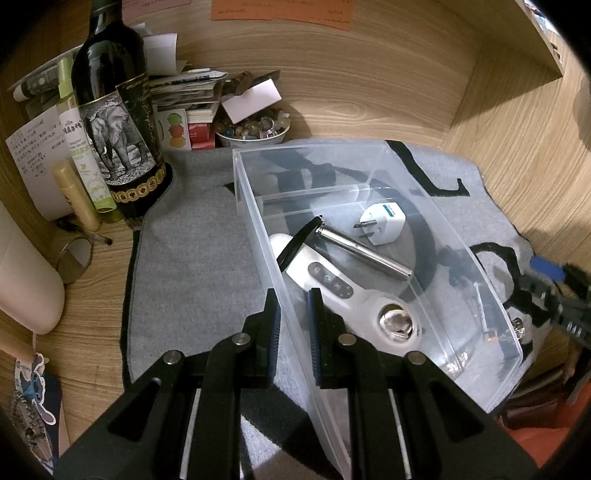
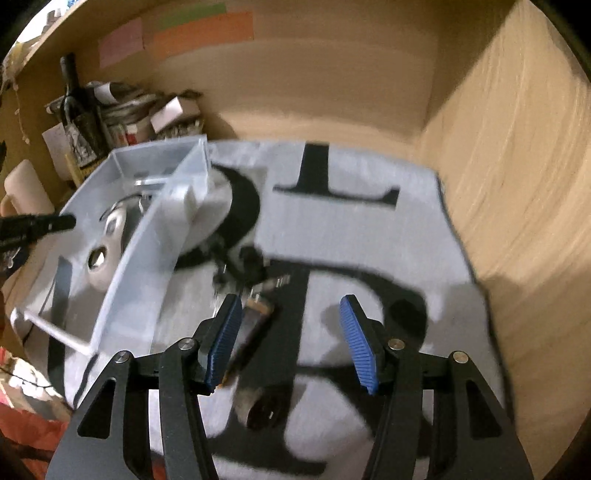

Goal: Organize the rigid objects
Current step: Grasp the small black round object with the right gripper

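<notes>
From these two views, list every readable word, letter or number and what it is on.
"L": large black letter on the grey mat.
Other big mat letters: cut off or covered, not certain.
Wine bottle label: elephant picture, script too small.
Green spray bottle: blurred.
Handwritten note: illegible.
Orange wall notes: too small.
</notes>
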Tool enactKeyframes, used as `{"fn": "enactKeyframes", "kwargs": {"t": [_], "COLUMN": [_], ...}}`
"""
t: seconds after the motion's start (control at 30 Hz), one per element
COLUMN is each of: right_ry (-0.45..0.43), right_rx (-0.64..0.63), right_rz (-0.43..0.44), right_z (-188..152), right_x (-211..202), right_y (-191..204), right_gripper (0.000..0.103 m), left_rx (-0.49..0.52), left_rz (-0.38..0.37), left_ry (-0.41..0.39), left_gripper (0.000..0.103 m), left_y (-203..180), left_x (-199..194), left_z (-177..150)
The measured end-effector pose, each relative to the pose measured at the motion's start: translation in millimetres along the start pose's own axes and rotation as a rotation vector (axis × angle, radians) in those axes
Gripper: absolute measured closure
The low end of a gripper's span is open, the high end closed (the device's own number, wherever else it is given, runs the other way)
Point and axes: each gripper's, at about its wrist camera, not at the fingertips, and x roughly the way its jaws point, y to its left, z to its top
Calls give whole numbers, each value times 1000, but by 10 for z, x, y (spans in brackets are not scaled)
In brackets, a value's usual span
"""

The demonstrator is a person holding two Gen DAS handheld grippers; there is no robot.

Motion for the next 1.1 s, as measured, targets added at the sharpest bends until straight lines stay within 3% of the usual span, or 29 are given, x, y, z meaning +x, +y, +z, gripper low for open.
{"fn": "enactKeyframes", "kwargs": {"t": [0.27, 0.5, 0.73, 1.1], "right_ry": [73, 72, 19, -125], "right_rx": [69, 72, 78, 12], "right_rz": [64, 55, 40, 51], "right_z": [-351, -472, -344, 175], "right_x": [67, 129, 42, -90], "right_y": [9, 6, -43, 69], "right_gripper": [51, 73, 73, 73], "left_rx": [13, 14, 11, 7], "left_rz": [12, 14, 6, -2], "left_ry": [2, 0, -3, -5], "left_gripper": [90, 90, 90, 90], "left_y": [-19, -25, -10, 0], "left_x": [-8, -14, -22, -39], "left_z": [-7, -13, -13, -33]}}
